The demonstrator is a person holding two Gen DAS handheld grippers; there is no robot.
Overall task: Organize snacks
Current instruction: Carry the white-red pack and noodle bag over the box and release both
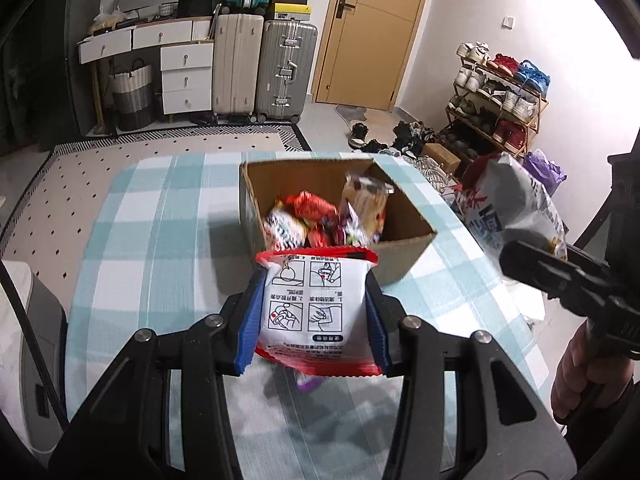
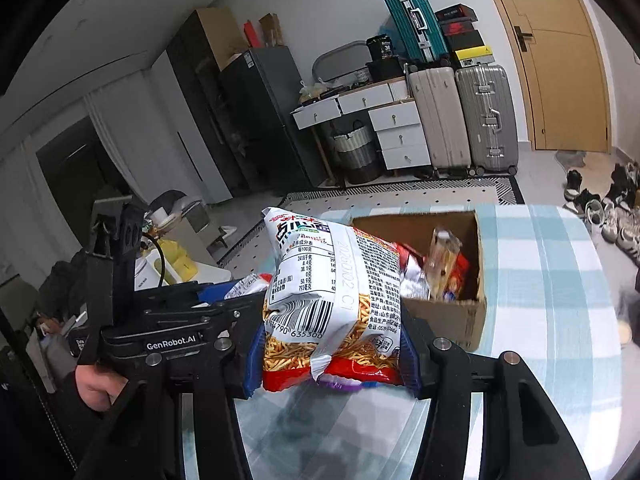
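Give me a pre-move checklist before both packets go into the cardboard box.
1. Left tongs grip the red-and-white packet: ok.
2. Right tongs grip the noodle snack bag: ok.
3. Cardboard box open at the top: ok.
4. Room left in the box: ok, bare floor shows at its right side.
5. Purple packet on the checked tablecloth still waits under the tongs: not ok.
6. Packets clear of the box's near wall: cannot tell.

Table under a teal-and-white checked cloth (image 1: 160,240), open cardboard box (image 1: 404,252) of snack packets standing on it
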